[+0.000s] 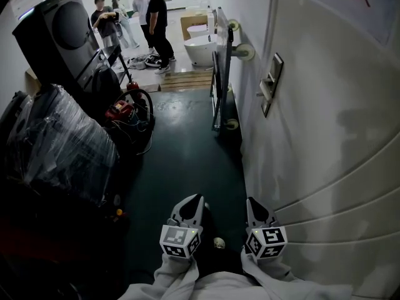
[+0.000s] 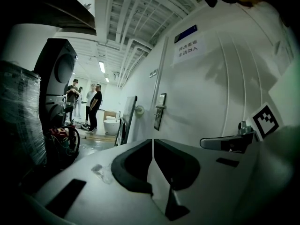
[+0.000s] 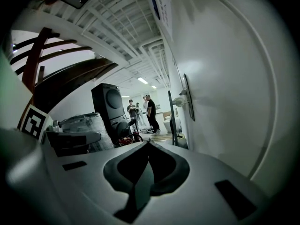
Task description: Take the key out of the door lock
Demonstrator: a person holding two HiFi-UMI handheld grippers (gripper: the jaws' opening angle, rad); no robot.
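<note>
A white door (image 1: pixel 325 136) fills the right side. Its dark lock plate (image 1: pixel 270 83) with a lever handle sits well ahead of me and also shows as the lock plate (image 2: pixel 160 110) in the left gripper view and the lock plate (image 3: pixel 189 97) in the right gripper view. The key is too small to make out. My left gripper (image 1: pixel 195 197) and right gripper (image 1: pixel 252 200) hang low side by side, far short of the lock. The left gripper (image 2: pixel 153 139) is shut with nothing in it. The right gripper (image 3: pixel 149 142) also has its jaws together and holds nothing.
A plastic-wrapped load (image 1: pixel 56 142) and a tall dark machine (image 1: pixel 62 30) line the left side. A red tool with hoses (image 1: pixel 122 111) lies on the dark green floor. A wheeled panel (image 1: pixel 220 67) leans near the door. Several people (image 1: pixel 153 17) stand at the far end by a white tub (image 1: pixel 203 49).
</note>
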